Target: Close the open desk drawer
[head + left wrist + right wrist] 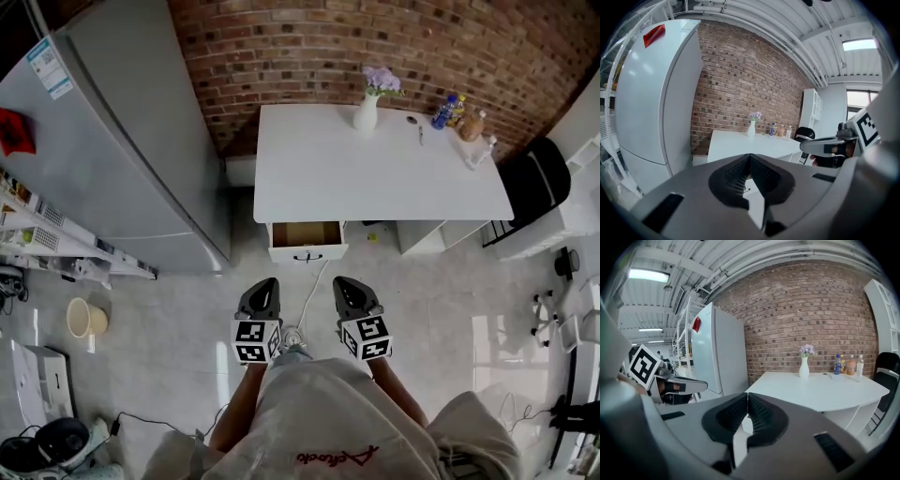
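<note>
A white desk (375,169) stands against the brick wall. Its left drawer (307,240) is pulled out, showing a bare brown inside and a dark handle on the white front. Both grippers hang over the floor short of the drawer. My left gripper (263,286) is shut with nothing in it, and my right gripper (346,283) beside it is also shut and empty. In the left gripper view the jaws (750,157) meet in front of the desk (745,143). In the right gripper view the jaws (747,395) also meet, the desk (820,390) beyond them.
A tall grey fridge (122,150) stands left of the desk. On the desk are a white vase with flowers (367,108) and bottles (459,117). A black chair (534,178) sits at the right. A cable (314,291) runs across the floor from the drawer.
</note>
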`<action>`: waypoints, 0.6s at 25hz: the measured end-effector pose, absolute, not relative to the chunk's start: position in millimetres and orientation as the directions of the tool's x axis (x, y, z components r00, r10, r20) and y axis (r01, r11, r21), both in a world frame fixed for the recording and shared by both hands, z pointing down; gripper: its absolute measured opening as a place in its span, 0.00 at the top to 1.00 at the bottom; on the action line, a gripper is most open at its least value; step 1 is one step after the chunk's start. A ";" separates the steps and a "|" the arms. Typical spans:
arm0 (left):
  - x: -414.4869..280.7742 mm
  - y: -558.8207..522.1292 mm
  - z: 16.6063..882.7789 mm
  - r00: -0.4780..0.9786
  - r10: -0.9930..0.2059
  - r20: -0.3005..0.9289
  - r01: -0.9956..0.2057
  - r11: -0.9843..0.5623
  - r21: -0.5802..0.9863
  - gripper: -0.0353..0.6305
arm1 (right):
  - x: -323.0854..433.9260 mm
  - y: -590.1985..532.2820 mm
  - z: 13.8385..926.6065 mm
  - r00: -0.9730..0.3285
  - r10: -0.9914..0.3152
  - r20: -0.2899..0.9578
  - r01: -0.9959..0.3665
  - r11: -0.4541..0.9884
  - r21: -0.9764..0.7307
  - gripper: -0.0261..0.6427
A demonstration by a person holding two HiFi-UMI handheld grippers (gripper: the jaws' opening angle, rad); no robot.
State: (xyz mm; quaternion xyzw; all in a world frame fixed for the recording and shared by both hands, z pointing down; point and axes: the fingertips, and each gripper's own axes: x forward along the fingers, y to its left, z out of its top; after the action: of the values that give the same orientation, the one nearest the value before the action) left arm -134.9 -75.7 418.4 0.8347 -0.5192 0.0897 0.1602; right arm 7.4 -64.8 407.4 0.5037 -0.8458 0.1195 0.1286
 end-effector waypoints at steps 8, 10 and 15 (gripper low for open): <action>-133.3 -125.3 427.3 0.496 -0.800 0.339 -0.868 -0.462 0.180 0.93 | 11.3 -101.0 415.9 -0.403 -0.839 0.366 -0.911 0.404 -0.076 0.93; -127.8 -131.3 431.6 0.501 -0.791 0.350 -0.865 -0.466 0.185 0.93 | 17.4 -105.6 422.4 -0.396 -0.835 0.382 -0.915 0.395 -0.086 0.93; -111.9 -144.8 441.7 0.489 -0.785 0.381 -0.872 -0.453 0.185 0.93 | 32.3 -124.3 428.5 -0.414 -0.823 0.388 -0.907 0.407 -0.105 0.93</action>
State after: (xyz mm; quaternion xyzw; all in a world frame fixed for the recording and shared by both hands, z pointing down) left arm -111.9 -144.8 441.7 0.8438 -0.4910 0.1208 0.1799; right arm 32.3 -124.3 428.5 0.5230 -0.8272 0.1511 0.1390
